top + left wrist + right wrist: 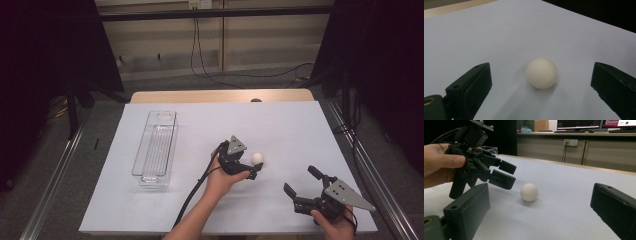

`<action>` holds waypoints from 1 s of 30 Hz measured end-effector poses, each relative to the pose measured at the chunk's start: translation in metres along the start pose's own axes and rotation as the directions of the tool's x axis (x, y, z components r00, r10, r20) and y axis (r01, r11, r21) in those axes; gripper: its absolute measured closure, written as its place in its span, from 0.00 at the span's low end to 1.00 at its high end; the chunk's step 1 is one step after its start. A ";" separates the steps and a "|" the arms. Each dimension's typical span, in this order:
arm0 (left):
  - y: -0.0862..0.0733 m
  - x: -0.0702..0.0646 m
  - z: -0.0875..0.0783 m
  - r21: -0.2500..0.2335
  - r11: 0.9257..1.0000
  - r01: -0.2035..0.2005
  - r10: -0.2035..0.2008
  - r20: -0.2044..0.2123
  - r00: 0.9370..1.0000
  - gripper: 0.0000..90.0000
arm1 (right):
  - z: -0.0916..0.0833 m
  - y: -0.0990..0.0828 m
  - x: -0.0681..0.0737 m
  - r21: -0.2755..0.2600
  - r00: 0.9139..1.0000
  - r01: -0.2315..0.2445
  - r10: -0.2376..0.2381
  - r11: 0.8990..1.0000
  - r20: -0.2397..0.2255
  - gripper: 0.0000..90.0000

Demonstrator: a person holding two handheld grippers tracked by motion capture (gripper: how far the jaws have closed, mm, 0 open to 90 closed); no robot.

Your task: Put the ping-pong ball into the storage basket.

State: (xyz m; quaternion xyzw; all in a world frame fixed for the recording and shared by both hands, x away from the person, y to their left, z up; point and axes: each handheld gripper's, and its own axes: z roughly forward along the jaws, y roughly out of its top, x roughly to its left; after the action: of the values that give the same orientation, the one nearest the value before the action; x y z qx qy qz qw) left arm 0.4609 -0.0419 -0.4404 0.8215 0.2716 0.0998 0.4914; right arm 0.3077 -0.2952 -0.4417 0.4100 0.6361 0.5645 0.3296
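Left gripper jaws lying partly under its own grey plate in high view; whether they are flanking white ball is not telling from there. Left gripper view cutting both jaws at bottom edge. Right gripper view cutting its own jaws at bottom and right edges. Left hand running off left edge there. Clear bin hiding mostly behind left gripper. Right hand cropping at bottom edge of high view.

Dim, even overhead light, soft shadows — black edges, slight blur
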 end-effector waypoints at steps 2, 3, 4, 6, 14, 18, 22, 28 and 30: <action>0.001 0.000 0.001 -0.006 1.000 -0.001 0.001 0.004 1.000 0.04 | 0.000 0.000 0.000 0.001 1.000 -0.001 0.001 1.000 0.001 0.02; 0.001 0.000 0.002 -0.007 1.000 -0.001 0.001 0.002 1.000 0.04 | 0.000 0.000 0.000 0.001 1.000 -0.001 0.001 1.000 0.001 0.02; 0.002 0.000 0.002 -0.002 1.000 -0.004 0.004 0.002 1.000 0.04 | 0.000 0.000 0.000 0.001 1.000 -0.001 0.001 1.000 0.001 0.02; 0.002 0.000 0.004 -0.005 1.000 -0.003 0.003 -0.001 1.000 0.04 | 0.000 0.000 0.000 -0.002 1.000 -0.004 0.005 1.000 0.004 0.02; 0.003 0.000 0.012 0.010 1.000 -0.009 0.009 0.000 1.000 0.06 | 0.000 0.000 0.000 -0.003 1.000 -0.003 0.003 1.000 0.006 0.02; 0.001 0.001 0.015 0.019 1.000 -0.013 0.013 -0.014 1.000 0.09 | 0.000 0.000 0.000 -0.004 1.000 -0.004 0.004 1.000 0.005 0.02; 0.001 0.002 0.017 0.020 1.000 -0.023 0.023 -0.009 1.000 0.15 | 0.000 0.000 0.000 -0.003 1.000 -0.004 0.004 1.000 0.007 0.02; -0.001 0.002 0.022 0.038 0.999 -0.023 0.023 0.000 1.000 0.21 | -0.001 0.000 -0.001 -0.003 1.000 -0.006 0.006 1.000 0.006 0.02; -0.001 0.002 0.023 0.042 0.999 -0.032 0.032 0.008 0.999 0.22 | -0.001 0.000 -0.001 -0.002 1.000 -0.006 0.006 1.000 0.007 0.02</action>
State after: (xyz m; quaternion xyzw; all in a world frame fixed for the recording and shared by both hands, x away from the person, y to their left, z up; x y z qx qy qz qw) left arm 0.4726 -0.0581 -0.4530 0.8363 0.2585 0.0987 0.4733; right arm 0.3074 -0.2964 -0.4413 0.4136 0.6331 0.5647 0.3304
